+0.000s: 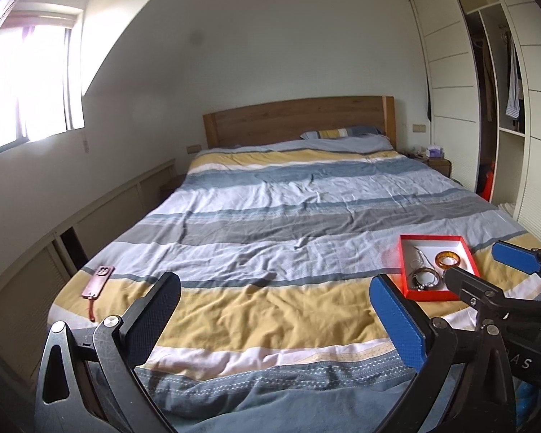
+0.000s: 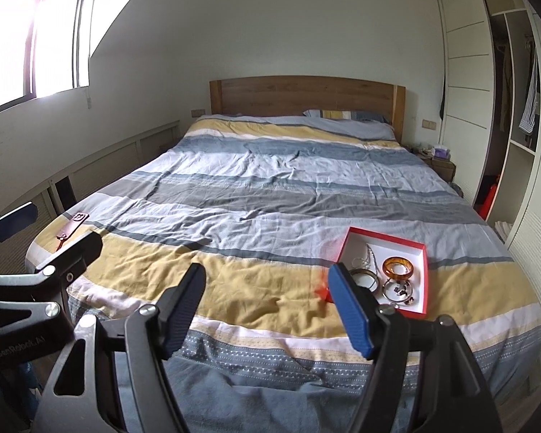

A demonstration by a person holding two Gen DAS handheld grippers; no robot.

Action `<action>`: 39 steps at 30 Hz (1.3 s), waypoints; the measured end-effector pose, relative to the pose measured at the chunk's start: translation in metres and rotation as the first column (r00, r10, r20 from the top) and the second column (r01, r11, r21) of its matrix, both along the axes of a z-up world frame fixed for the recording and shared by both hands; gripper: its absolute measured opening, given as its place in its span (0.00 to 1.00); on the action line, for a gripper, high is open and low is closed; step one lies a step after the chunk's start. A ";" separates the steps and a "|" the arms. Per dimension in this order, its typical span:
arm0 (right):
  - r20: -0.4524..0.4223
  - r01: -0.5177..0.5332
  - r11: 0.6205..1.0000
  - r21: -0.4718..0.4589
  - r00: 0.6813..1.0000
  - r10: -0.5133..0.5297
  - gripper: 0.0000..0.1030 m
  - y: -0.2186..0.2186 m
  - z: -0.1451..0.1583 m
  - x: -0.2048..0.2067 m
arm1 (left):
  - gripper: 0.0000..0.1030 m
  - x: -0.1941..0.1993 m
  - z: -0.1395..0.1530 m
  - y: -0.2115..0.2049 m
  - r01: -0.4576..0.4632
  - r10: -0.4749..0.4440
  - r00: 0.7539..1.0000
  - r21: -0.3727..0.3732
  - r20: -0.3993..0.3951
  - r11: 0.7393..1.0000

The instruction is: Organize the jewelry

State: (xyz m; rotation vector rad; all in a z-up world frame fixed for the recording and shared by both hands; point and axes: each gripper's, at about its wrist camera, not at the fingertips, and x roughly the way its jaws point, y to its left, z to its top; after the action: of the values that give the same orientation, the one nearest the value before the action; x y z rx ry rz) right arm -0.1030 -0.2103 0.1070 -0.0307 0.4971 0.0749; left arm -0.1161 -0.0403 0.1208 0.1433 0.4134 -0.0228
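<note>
**Jewelry tray rests on a striped bed as two open grippers hang above its foot**

A shallow red tray (image 2: 423,278) with a white floor lies flat on the striped duvet (image 2: 270,195), near the foot of the bed and toward its right side. Inside it sit an amber bangle (image 2: 398,267), a darker bangle (image 2: 364,277) just beside it, a thin silver chain (image 2: 369,252) running toward the tray's far corner, and a cluster of small rings and charms (image 2: 400,290) at the near end (too small to tell apart).

The left gripper (image 1: 274,319) hangs over the yellow and blue bands at the foot of the bed, its black finger and blue finger spread wide with nothing between them but bedding. The right gripper (image 2: 267,308) is held just beside it, its jaws also parted and empty; its blue finger (image 2: 350,310) overlaps the tray's near left corner in the right wrist view, though whether it touches the tray cannot be told. In the left wrist view the right gripper's fingers frame the tray from the right.

A brown leather phone case (image 1: 97,283) with a strap lies on the duvet's left edge, well apart from the tray. Beyond stand a wooden headboard (image 2: 306,95), a striped pillow (image 2: 346,115), a bright window (image 1: 29,83) on the left wall and an open wardrobe (image 2: 508,90) on the right.
</note>
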 end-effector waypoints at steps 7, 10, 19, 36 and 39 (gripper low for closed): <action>0.014 0.009 1.000 0.006 1.000 -0.009 0.67 0.000 0.001 -0.020 | 1.00 -0.025 0.007 0.002 -0.018 0.018 0.998 0.002 0.068 1.000; 0.020 0.009 1.000 0.003 1.000 -0.009 0.67 0.002 0.000 -0.028 | 1.00 -0.033 0.008 0.006 -0.011 0.012 0.997 -0.018 0.070 1.000; 0.047 0.020 1.000 -0.003 0.999 -0.020 0.67 0.003 0.002 -0.044 | 0.99 -0.045 0.002 0.008 -0.004 0.006 0.998 -0.025 0.067 1.000; 0.024 0.065 0.998 0.020 0.998 -0.065 0.67 -0.017 -0.015 -0.042 | 1.00 -0.036 -0.018 -0.006 -0.002 0.002 1.000 0.003 0.002 1.000; 0.017 0.066 0.998 0.020 0.998 -0.067 0.67 -0.018 -0.018 -0.039 | 1.00 -0.033 -0.021 -0.007 -0.002 0.003 1.000 0.003 -0.007 1.000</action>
State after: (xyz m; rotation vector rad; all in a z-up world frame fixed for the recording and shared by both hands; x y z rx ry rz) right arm -0.1422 -0.2284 0.0885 0.0039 0.4796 0.0142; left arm -0.1490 -0.0472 0.0996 0.1456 0.4206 -0.0202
